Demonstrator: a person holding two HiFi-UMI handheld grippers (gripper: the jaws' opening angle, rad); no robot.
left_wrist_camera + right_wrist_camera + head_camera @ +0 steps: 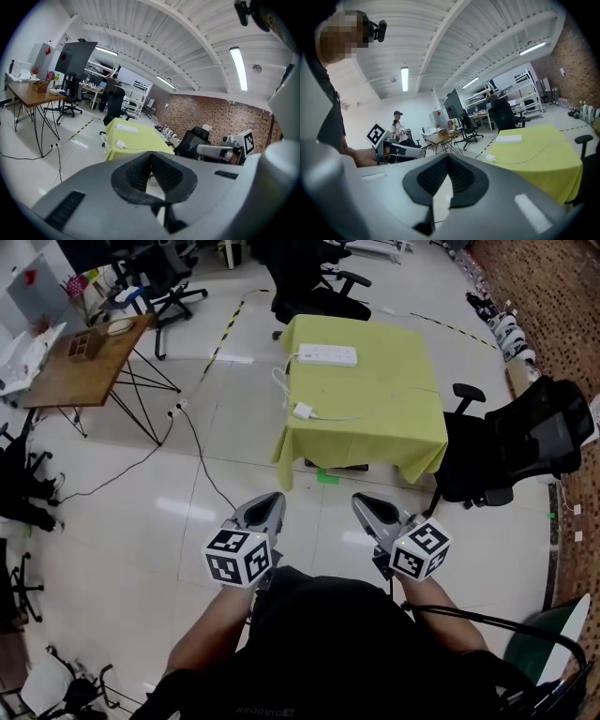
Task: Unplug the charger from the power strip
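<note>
Holding the left gripper (270, 499) and the right gripper (362, 502) side by side in front of the body, each with its jaws closed together on nothing, a person faces a table (394, 427) draped in yellow-green cloth, well short of it. On the cloth, the white power strip (327, 355) lies near the far edge, while the small white charger (304, 412) rests closer to the front left corner, apart from the strip, a thin white cable (349, 418) trailing from it. A black office chair (525, 442) stands just right of the table.

Grey left tool (271, 497) and right tool (363, 502) each carry a white cube (238, 558) with black square markers; black shirt (328, 652).
</note>
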